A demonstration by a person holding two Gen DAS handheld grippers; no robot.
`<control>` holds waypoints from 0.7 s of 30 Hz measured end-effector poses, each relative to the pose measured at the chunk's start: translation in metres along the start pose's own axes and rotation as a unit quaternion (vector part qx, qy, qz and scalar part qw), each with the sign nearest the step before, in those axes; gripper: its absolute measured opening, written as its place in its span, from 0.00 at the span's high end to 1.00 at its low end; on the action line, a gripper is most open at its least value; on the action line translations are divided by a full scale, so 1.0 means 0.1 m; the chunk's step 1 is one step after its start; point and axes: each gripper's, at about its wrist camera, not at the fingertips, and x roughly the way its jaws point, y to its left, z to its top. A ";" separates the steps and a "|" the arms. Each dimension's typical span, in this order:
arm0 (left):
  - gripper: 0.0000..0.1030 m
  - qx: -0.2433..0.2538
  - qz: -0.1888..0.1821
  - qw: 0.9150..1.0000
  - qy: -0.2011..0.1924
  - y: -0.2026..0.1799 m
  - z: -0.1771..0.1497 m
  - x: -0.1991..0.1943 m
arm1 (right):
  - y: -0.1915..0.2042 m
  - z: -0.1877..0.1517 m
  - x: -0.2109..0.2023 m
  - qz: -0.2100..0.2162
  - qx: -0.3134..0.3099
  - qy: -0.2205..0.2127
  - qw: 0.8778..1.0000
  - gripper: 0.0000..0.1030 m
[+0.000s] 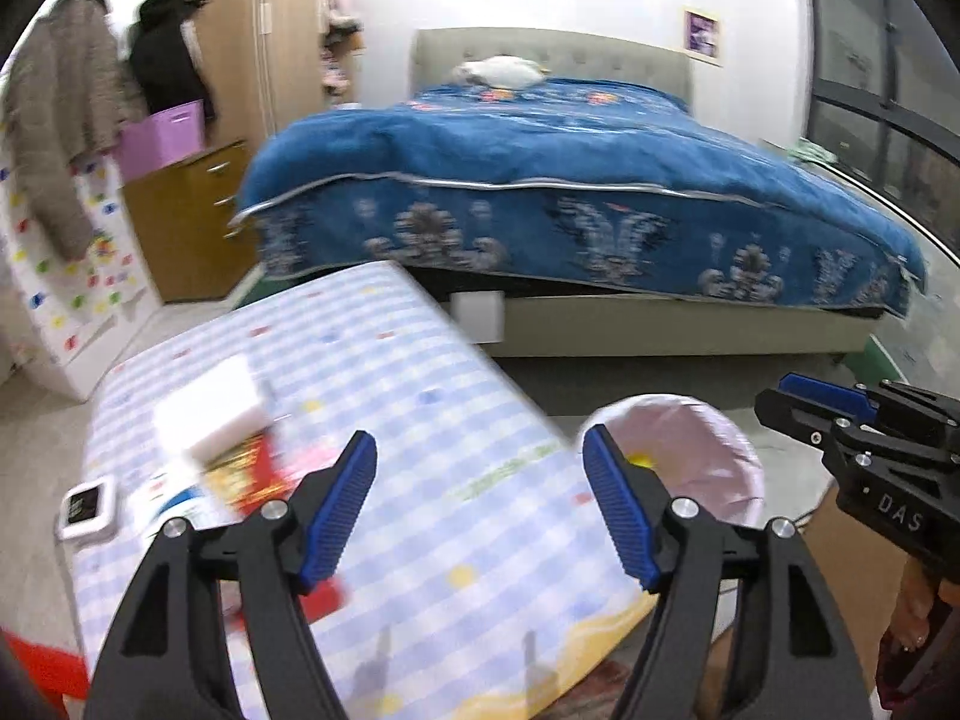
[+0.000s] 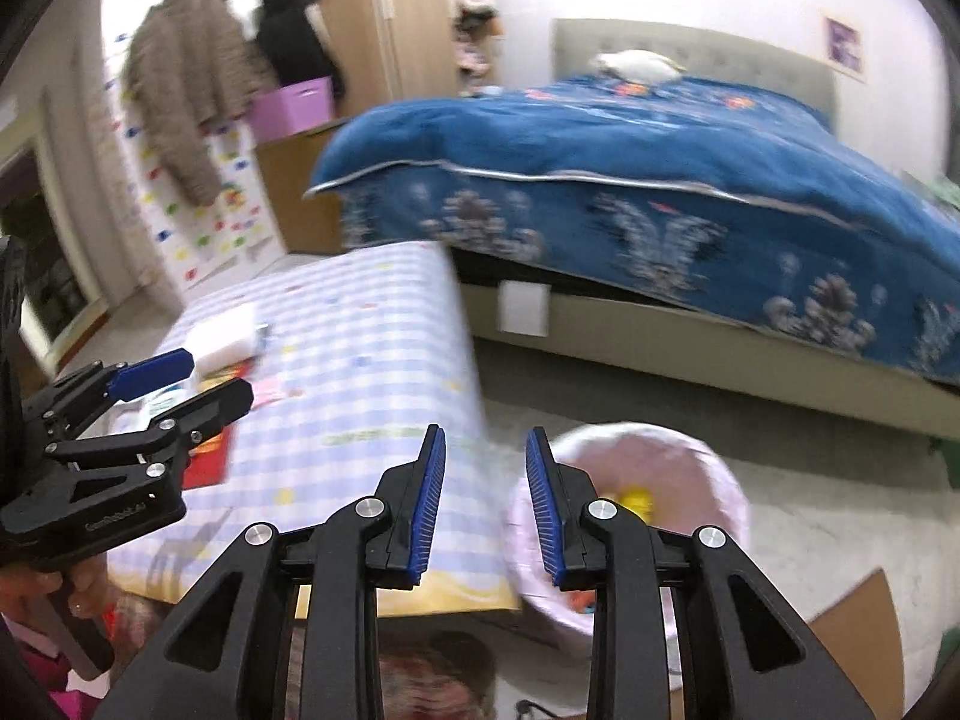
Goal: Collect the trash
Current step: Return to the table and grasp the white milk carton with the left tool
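My left gripper (image 1: 477,435) stands open over a low table with a checked blue-and-white cloth (image 1: 420,420), and nothing is between its blue pads. On the cloth to its left lie a white box (image 1: 210,408), red wrappers (image 1: 252,474) and a small white device (image 1: 87,507). A bin with a pink liner (image 1: 708,450) stands on the floor off the table's right corner, with a yellow piece (image 1: 642,459) inside. My right gripper (image 2: 486,433) hangs between the table edge and the bin (image 2: 690,468), its jaws partly apart and empty. The left gripper (image 2: 213,375) shows at the left of the right wrist view.
A bed with a blue quilt (image 1: 570,180) fills the back of the room. A wooden drawer cabinet (image 1: 186,222) with a purple box (image 1: 159,135) and hanging coats (image 1: 60,120) stand at the left. Brown cardboard (image 2: 858,630) lies on the floor by the bin.
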 end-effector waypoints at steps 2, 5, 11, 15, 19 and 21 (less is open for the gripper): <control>0.31 -0.014 0.018 1.000 0.002 0.20 -0.05 -0.08 | 0.21 0.04 0.03 0.013 -0.016 -0.001 1.000 0.67; 0.26 -0.045 0.051 0.998 0.007 0.56 -0.16 -0.17 | 0.54 0.12 0.08 0.032 -0.045 -0.004 0.998 0.60; 0.16 -0.097 0.101 0.990 0.016 1.11 -0.40 -0.28 | 1.10 0.28 0.24 0.055 -0.089 -0.012 0.994 0.45; 0.09 -0.125 0.118 0.985 0.027 1.32 -0.56 -0.24 | 1.32 0.30 0.34 0.049 -0.103 -0.016 0.993 0.37; 0.07 -0.142 0.130 0.980 0.048 1.41 -0.65 -0.10 | 1.39 0.27 0.44 0.044 -0.102 -0.007 0.994 0.31; 0.07 -0.147 0.130 0.979 0.058 1.41 -0.67 -0.01 | 1.38 0.25 0.50 0.039 -0.103 0.000 0.994 0.29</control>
